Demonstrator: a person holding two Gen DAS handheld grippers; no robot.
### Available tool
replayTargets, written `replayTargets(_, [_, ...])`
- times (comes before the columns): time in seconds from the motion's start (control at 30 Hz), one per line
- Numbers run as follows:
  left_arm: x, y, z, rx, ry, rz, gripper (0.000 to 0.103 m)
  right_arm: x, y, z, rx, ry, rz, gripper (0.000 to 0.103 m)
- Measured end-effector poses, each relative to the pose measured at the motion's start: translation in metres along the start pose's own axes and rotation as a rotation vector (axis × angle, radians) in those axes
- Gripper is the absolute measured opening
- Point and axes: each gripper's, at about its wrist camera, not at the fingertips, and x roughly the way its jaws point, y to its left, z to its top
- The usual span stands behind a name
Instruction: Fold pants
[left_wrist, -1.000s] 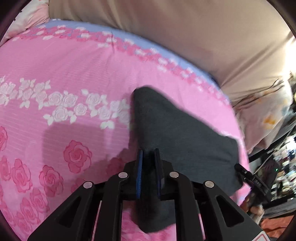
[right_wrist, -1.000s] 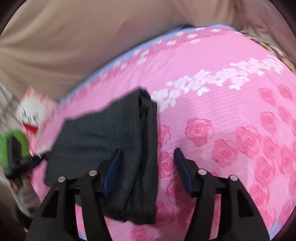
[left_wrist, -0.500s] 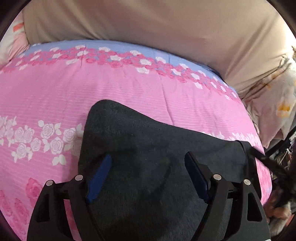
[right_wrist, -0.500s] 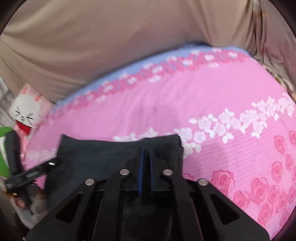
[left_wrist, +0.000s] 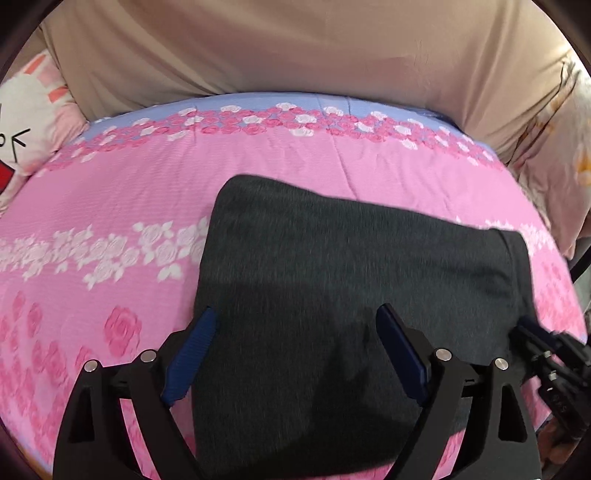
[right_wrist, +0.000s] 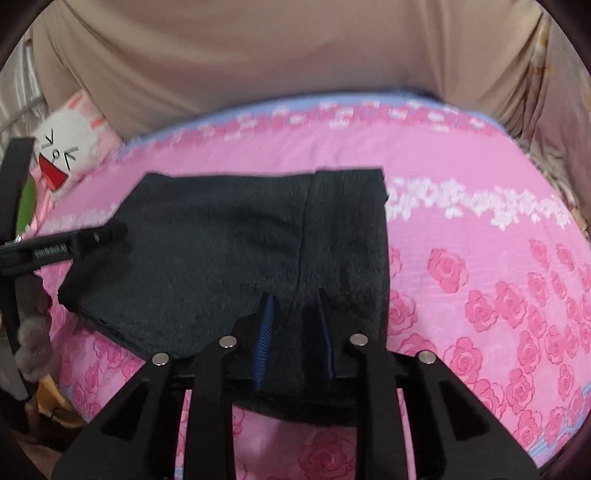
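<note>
While the left gripper (left_wrist: 295, 332) is held with its fingers spread wide above the folded dark pants (left_wrist: 351, 277) on the pink floral bed (left_wrist: 110, 192), a fold of them is pinched by the right gripper (right_wrist: 293, 314).

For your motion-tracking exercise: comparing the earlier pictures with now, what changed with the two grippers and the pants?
The left gripper, shut on the pants a second ago, let go and now hovers open. The right gripper, clamped half a second ago, has parted its fingers slightly. The pants stay folded on the pink bedspread.
</note>
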Motion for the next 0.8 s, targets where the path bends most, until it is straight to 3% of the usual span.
replayTargets(0.1, [-0.003, -0.002, -0.009, 0.018, 0.006, 0.022, 0.086, -0.02, 0.008, 0.003, 0.005, -0.043, 0.036, 0.026])
replayTargets(0.17, [-0.005, -0.002, -0.013, 0.021, 0.007, 0.024, 0.086, -0.013, 0.007, -0.003, -0.008, -0.013, -0.001, 0.031])
replayTargets(0.33, [-0.008, -0.002, -0.023, 0.037, 0.011, 0.038, 0.086, -0.011, 0.009, -0.007, 0.006, -0.017, -0.01, 0.031])
replayTargets(0.57, [-0.016, 0.001, -0.034, 0.042, 0.009, 0.031, 0.086, -0.016, -0.004, -0.012, 0.086, -0.031, 0.054, 0.033])
replayTargets(0.63, [-0.023, 0.01, -0.034, 0.011, 0.006, -0.014, 0.086, -0.02, -0.01, -0.009, 0.118, -0.043, 0.072, 0.038])
replayTargets(0.7, [-0.032, 0.033, -0.032, -0.085, -0.008, -0.147, 0.086, -0.03, -0.022, -0.008, 0.162, -0.067, 0.051, 0.065])
replayTargets(0.77, [-0.03, 0.063, -0.03, -0.209, 0.004, -0.274, 0.087, -0.03, -0.037, -0.008, 0.199, -0.065, 0.046, 0.076])
replayTargets(0.8, [-0.023, 0.071, -0.029, -0.248, 0.026, -0.298, 0.087, -0.024, -0.044, -0.008, 0.218, -0.037, 0.068, 0.077])
